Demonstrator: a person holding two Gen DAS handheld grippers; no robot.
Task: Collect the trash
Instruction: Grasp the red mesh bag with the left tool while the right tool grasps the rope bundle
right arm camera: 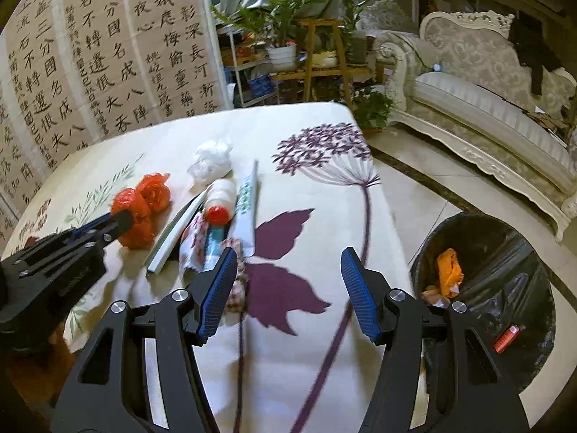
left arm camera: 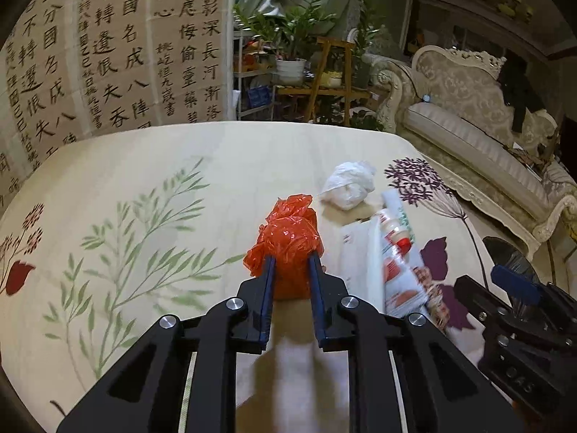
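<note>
Trash [right arm camera: 212,213] litters flowered tablecloth [right arm camera: 306,342] beside ornate sofa [right arm camera: 487,108].

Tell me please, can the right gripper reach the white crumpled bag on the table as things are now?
Probably yes, but not straight. The right gripper is open and holds nothing, yet the bottle and the wrappers lie between it and the white crumpled bag. Coming from above should leave the way free.

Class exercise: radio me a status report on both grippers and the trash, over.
Left gripper shut on red plastic bag, on the table. Right gripper open, empty, over table edge. Lined bin on the floor, right. White wad, bottle, wrappers remain. Path looks clear.
</note>
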